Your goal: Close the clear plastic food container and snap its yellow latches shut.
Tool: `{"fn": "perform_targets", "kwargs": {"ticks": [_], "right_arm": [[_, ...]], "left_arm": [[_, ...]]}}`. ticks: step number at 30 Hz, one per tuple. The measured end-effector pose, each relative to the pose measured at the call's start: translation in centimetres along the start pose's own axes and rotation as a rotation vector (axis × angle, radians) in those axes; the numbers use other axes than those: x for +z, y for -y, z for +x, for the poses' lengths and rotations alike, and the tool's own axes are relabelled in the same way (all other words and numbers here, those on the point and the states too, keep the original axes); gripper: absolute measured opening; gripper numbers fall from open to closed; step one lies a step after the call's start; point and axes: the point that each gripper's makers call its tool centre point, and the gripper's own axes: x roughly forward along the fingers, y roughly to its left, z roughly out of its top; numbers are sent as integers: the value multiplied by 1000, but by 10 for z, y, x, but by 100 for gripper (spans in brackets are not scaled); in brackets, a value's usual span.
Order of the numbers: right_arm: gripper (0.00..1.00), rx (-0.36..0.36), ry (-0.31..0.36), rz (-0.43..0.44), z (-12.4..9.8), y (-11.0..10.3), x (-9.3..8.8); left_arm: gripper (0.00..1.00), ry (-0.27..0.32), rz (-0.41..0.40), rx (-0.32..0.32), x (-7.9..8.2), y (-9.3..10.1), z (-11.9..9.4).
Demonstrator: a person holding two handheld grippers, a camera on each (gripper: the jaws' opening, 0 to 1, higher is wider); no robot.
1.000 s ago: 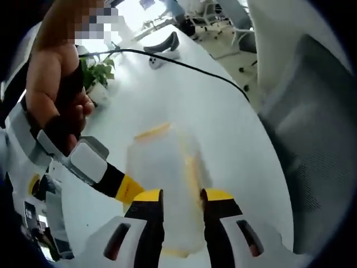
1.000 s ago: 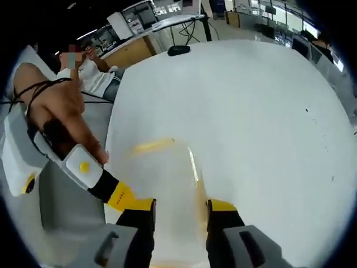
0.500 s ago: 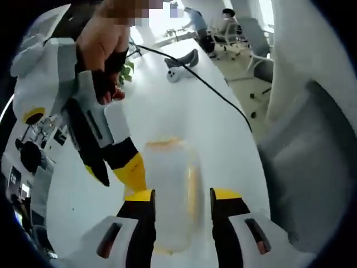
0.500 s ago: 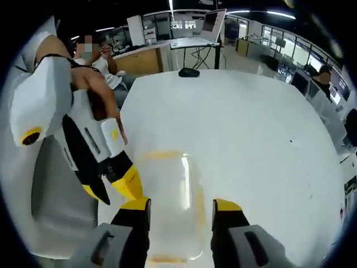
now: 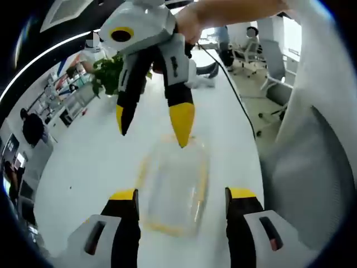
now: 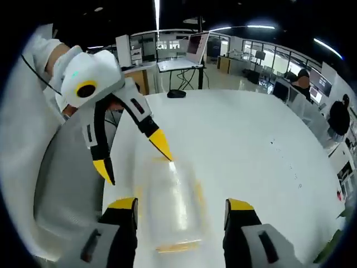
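Clear plastic container (image 5: 172,190) on white table (image 5: 83,167), lying between spread jaws of left gripper (image 5: 181,196); right gripper (image 5: 152,125) also open, one tip at far edge.
Right gripper view: container (image 6: 173,206) between spread jaws of right gripper (image 6: 181,204); left gripper (image 6: 136,153) open, tip at far rim.

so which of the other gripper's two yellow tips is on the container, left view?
The nearer, broader tip, whose point reaches the container's far edge. The thinner tip hangs apart over bare table. Whether it truly touches, the blur hides.
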Motion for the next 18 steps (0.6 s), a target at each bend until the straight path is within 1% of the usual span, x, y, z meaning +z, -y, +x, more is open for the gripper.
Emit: {"fn": "perform_targets", "kwargs": {"ticks": [1,2,4,5,7,8,10,11,13,14,15,16,18], "right_arm": [[64,-16,-8,1,1,-1,-7],[66,-36,-11,1,1,0,-10],[70,-60,3,10,3,-3,-16],[71,-71,17,12,3,-4,-17],[73,-73,31,21,6,-10,-22],[74,-74,36,25,7,-13,-25],[75,-97,50,16,8,-13,-28],[75,-103,51,23,9,-12,-31],[79,-112,73,75,10,-12,-35],[81,-114,87,99,11,-12,-37],[83,-118,93,101,11,-12,-38],[82,-135,90,99,11,-10,-42],[81,-140,85,101,13,-9,-48]], "left_arm": [[62,-2,-11,7,-2,-2,-1],[62,-14,-22,41,-9,-11,-2],[61,-9,-46,76,-14,-20,-4],[60,6,-85,93,-17,-24,-5],[61,6,-130,107,-24,-29,-4],[63,13,-136,97,-25,-28,-2],[65,22,-154,89,-28,-27,0],[66,37,-170,76,-28,-25,3],[71,44,-185,61,-30,-22,6],[75,45,-180,60,-30,-22,8],[79,47,-172,64,-31,-21,9],[83,58,-165,60,-29,-20,10],[87,69,-157,48,-30,-19,13]]}}
